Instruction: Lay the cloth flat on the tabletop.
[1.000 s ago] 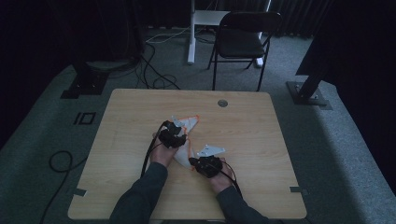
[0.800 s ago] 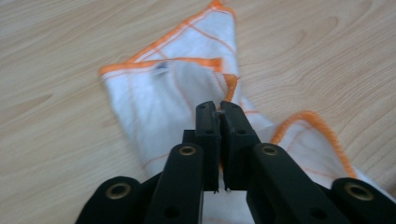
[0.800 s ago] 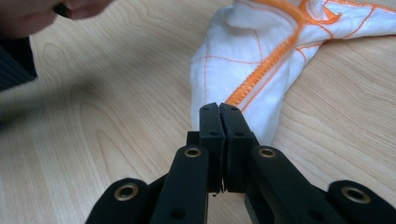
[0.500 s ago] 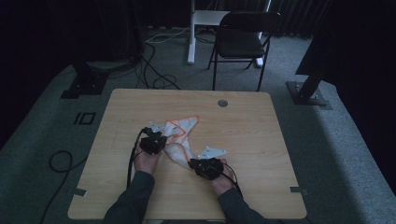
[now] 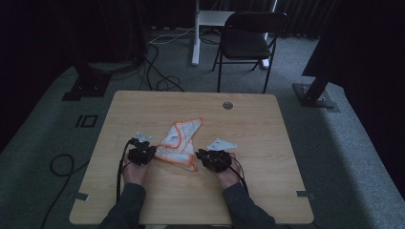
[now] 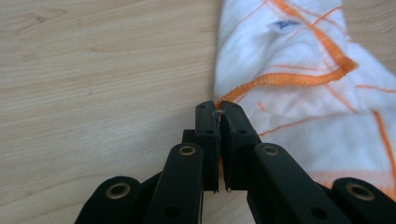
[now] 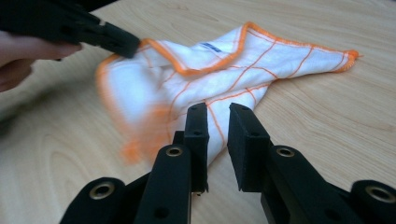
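On the table (image 5: 258, 191), a crumpled white, orange-edged cloth (image 5: 179, 140)

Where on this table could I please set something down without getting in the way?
The far strip of the table beyond the cloth, beside the round cable hole, is bare, as are its left and right margins outside each hand. The near middle is crowded: the left gripper pinches the cloth's edge, and the right gripper, jaws apart, sits at its other side.

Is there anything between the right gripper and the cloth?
Nothing visible: the right gripper has open jaws with only bare table around them, and the cloth lies right ahead.
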Motion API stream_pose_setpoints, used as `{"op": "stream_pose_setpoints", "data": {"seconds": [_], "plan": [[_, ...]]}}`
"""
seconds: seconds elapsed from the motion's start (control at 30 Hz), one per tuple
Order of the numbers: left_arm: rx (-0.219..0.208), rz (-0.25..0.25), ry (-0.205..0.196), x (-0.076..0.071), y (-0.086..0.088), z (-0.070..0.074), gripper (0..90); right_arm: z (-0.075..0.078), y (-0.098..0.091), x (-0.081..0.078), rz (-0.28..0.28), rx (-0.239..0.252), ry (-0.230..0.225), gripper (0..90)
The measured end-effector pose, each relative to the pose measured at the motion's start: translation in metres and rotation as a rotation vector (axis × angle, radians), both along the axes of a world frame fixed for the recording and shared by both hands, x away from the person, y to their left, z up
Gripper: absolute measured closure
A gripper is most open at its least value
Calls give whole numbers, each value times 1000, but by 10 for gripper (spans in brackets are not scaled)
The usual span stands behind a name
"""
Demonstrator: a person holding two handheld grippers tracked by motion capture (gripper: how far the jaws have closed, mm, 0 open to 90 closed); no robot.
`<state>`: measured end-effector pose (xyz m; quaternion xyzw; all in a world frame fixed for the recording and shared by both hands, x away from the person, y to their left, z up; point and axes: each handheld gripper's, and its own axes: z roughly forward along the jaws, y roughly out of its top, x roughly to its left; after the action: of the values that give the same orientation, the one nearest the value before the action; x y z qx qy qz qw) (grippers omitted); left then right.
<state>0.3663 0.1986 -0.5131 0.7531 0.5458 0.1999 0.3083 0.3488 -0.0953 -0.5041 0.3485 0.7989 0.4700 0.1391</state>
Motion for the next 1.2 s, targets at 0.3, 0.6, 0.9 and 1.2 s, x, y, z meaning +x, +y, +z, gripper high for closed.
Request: {"op": "stream_pose_setpoints", "data": {"seconds": [0.3, 0.6, 0.9, 1.2], "plan": [[9, 2, 14, -5, 9, -7, 870, -24, 24, 17, -18, -89, 51, 727], [18, 13, 25, -10, 14, -16, 869, -30, 31, 37, -69, -94, 84, 682], [25, 27, 24, -11, 17, -17, 828, -38, 37, 41, -54, -134, 119, 848], [-5, 93, 38, -9, 27, -17, 794, -35, 31, 34, -51, -151, 113, 887]]}}
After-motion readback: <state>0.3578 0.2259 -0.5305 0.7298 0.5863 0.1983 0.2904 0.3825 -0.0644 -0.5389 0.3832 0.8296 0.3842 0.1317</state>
